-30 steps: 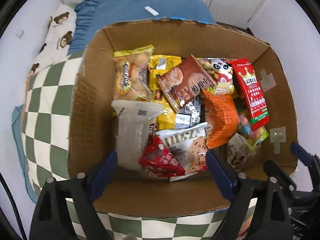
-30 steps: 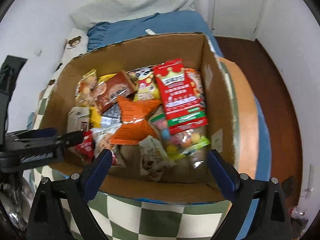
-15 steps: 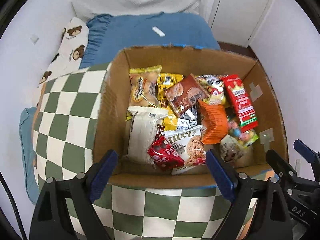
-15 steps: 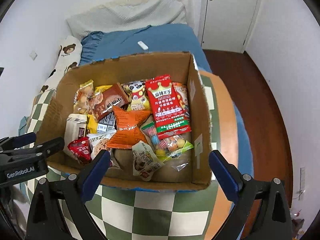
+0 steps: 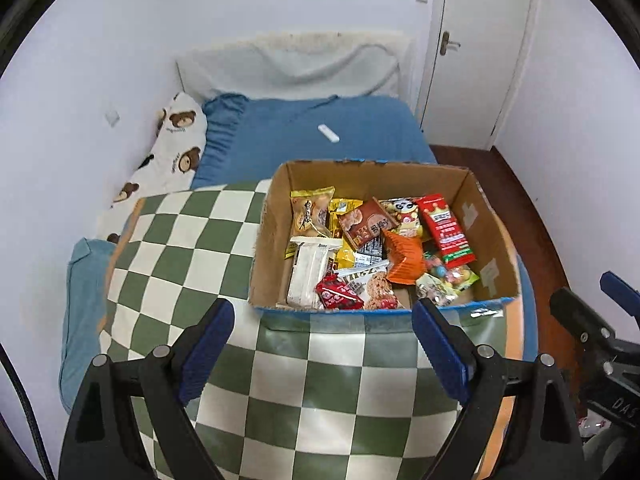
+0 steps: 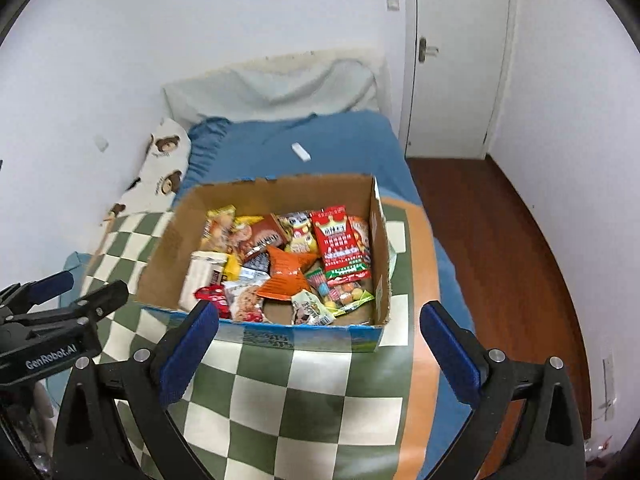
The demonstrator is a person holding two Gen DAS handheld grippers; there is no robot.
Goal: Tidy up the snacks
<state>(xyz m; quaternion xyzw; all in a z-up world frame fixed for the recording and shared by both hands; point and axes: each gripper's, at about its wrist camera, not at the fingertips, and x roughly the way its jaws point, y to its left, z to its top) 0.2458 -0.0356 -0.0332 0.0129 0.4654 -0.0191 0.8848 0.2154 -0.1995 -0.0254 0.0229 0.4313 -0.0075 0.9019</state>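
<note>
Cardboard box (image 5: 490, 236) sits on a green-and-white checked mat (image 5: 188, 240) laid over a bed with a blue sheet (image 5: 304, 136). The box is open-topped and full of snack packets.

Left gripper (image 5: 322, 344): blue-padded fingers spread wide, nothing between them, above the mat on the near side of the box. Right gripper (image 6: 318, 338): fingers likewise wide apart and empty, framing the box's near wall.

Contents seen from the left wrist: white wrapped bar (image 5: 310, 272) along the left wall, small red packet (image 5: 338, 296) at the near edge, orange ridged bag (image 5: 404, 260) centre, long red packet with a crown (image 5: 444, 226) leaning toward the right wall, brown biscuit packet (image 5: 368, 226) toward the back.

Only the right wrist view shows the box's printed blue outer face (image 6: 304, 336) and the wooden floor (image 6: 508, 248) beside the bed. The left view shows more of the bear-print pillow (image 5: 176, 148). A small white object (image 5: 329, 134) lies on the sheet (too small to identify, possibly a remote). Each view catches the other gripper at its edge.
</note>
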